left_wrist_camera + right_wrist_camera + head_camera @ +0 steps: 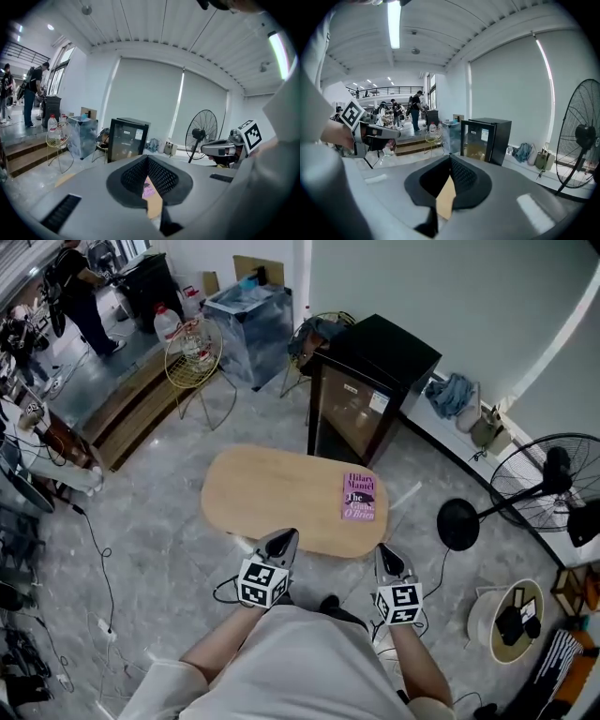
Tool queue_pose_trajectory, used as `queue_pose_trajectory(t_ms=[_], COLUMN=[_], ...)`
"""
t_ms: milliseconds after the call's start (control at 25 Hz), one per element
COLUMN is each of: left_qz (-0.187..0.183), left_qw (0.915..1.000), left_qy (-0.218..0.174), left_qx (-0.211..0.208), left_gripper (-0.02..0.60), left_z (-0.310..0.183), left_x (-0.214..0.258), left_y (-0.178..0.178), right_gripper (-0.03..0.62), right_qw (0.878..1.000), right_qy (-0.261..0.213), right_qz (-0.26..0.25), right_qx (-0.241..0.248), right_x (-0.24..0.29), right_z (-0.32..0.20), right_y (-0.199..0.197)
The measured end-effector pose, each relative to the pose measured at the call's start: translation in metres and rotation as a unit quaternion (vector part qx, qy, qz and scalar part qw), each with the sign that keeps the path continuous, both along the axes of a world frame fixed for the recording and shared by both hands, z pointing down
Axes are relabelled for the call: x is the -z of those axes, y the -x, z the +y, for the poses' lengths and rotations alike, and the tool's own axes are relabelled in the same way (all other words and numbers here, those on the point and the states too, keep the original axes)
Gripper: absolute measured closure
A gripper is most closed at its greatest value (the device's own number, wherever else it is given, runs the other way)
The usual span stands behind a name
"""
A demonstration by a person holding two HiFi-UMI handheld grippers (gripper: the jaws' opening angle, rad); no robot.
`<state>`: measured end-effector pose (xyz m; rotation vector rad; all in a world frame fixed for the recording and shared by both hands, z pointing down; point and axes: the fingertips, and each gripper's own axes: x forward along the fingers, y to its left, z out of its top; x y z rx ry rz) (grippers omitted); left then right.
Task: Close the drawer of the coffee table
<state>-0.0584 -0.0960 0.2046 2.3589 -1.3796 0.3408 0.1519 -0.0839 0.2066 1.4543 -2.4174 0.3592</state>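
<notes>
Head view: the coffee table (281, 498) is a smooth, matte slab of pale wood with rounded corners. It stands on a grey marbled floor (150, 521). A pink and purple book (359, 496) lies flat near the table's right end. The left gripper (286, 535) and right gripper (385, 553) are grey plastic, each with a black-and-white marker cube, and both sit at the table's near edge. From this steep angle only the tabletop shows, so the drawer cannot be made out (the grippers and the person's pale shirt cover part of that near side). Behind the table is a glossy black cabinet (370, 381) with a glass door. A black stand fan (548, 474) at the right is cut off by the frame.

Left gripper view: the jaws are closed tip to tip with nothing between them, and their inner pads are black and ribbed. Below the tips, a narrow gap shows a sliver of tan tabletop and a scrap of the pink book. The rest of the table is hidden behind the grey gripper body. The right gripper shows side-on at the right, and the fan's round wire cage appears whole here.

Right gripper view: these jaws are also closed and empty. Only a wedge of bare tan wood shows in the gap, with no book. The left gripper appears at the left edge, and the fan is cut off at the right.
</notes>
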Motion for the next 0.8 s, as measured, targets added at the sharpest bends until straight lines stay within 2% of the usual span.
queue_pose_trajectory(t_ms=[200,440,640,800], left_qz=[-0.004,0.002,0.001,0.005], left_qw=[0.9993,0.9986,0.9972,0.9975], left_qy=[-0.03,-0.044,-0.07,-0.067], left_qx=[-0.02,-0.028,-0.024,-0.023], left_gripper=[0.574,0.574,0.574,0.574], left_z=[-0.004,-0.011,-0.017,-0.016], left_x=[0.029,0.05,0.066,0.068], left_y=[-0.005,-0.002,0.002,-0.001], right_gripper=[0.583,0.583,0.583,0.583], right_qw=[1.0,0.999,0.999,0.998], right_qy=[-0.013,-0.032,-0.05,-0.055], right_qz=[-0.011,-0.034,-0.011,-0.017], right_qx=[0.001,0.007,0.018,0.012], right_x=[0.023,0.055,0.064,0.07], right_z=[-0.004,-0.006,-0.01,-0.011], right_y=[-0.009,-0.017,-0.021,-0.025])
